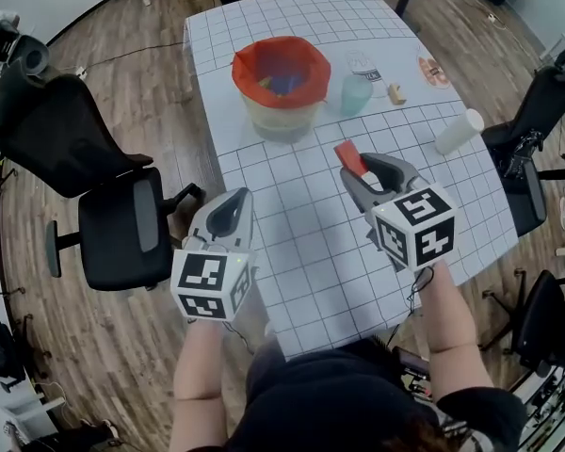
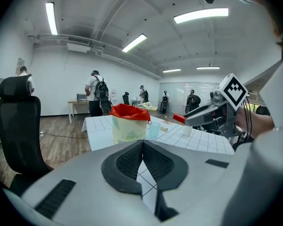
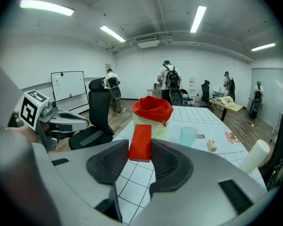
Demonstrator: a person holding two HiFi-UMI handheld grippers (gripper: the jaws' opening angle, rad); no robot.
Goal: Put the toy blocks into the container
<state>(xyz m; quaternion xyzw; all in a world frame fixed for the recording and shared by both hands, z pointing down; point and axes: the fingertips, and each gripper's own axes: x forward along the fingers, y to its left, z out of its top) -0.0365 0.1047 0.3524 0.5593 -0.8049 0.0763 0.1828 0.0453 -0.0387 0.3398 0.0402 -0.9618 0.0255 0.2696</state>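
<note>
The container [image 1: 281, 83] is a pale tub lined with a red bag, standing at the far middle of the gridded table [image 1: 301, 252]; coloured blocks lie inside it. My right gripper [image 1: 355, 165] hangs over the table, short of the tub, shut on a flat red block [image 1: 350, 156]. In the right gripper view the red block [image 3: 140, 142] stands upright between the pads, with the container [image 3: 152, 114] beyond it. My left gripper [image 1: 239, 197] hovers at the table's left edge, shut and empty. In the left gripper view its pads [image 2: 132, 160] meet, and the container [image 2: 129, 124] is ahead.
A teal cup [image 1: 355, 93] and a small wooden block [image 1: 395, 92] stand right of the tub. A white cup [image 1: 459, 131] lies near the right edge. A black office chair [image 1: 104, 186] is left of the table, more chairs [image 1: 537, 130] to the right. People stand far back.
</note>
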